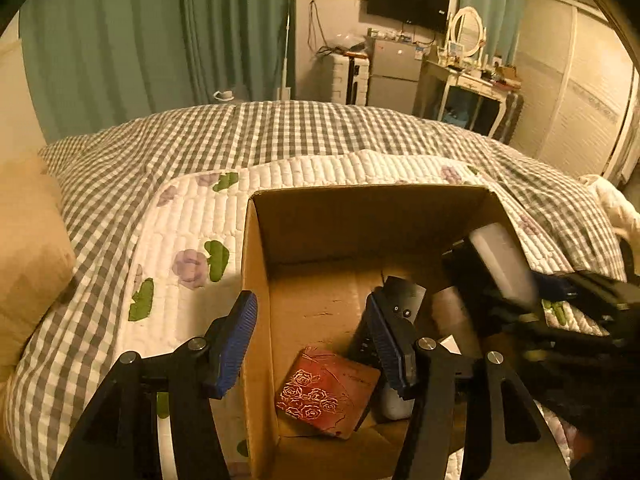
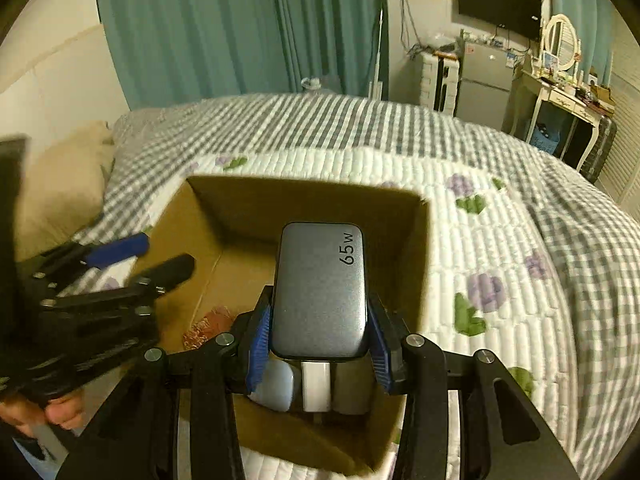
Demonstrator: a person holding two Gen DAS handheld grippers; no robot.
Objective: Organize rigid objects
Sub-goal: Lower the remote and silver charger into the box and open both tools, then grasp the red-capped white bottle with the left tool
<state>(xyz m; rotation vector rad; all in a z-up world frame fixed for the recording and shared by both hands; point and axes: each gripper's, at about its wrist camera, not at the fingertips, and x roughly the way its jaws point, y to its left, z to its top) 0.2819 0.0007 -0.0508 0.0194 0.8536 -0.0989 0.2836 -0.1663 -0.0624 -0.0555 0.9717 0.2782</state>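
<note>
An open cardboard box (image 1: 256, 264) stands on the bed; it also shows in the right wrist view (image 2: 304, 196). Inside lie a red booklet with rose drawings (image 1: 326, 394), a black remote (image 1: 400, 300) and a few pale items. My right gripper (image 2: 318, 344) is shut on a grey 65W charger (image 2: 320, 288) and holds it over the box; the charger also shows in the left wrist view (image 1: 502, 264). My left gripper (image 1: 312, 340) is open and empty, its fingers (image 1: 236, 340) straddling the box's left wall.
A white floral quilt (image 1: 192, 248) lies over a grey checked bedspread (image 1: 240, 132). A tan pillow (image 1: 28, 252) lies at the left. Green curtains (image 1: 160, 32), a fridge (image 1: 394, 72) and a dressing table (image 1: 468, 76) stand beyond the bed.
</note>
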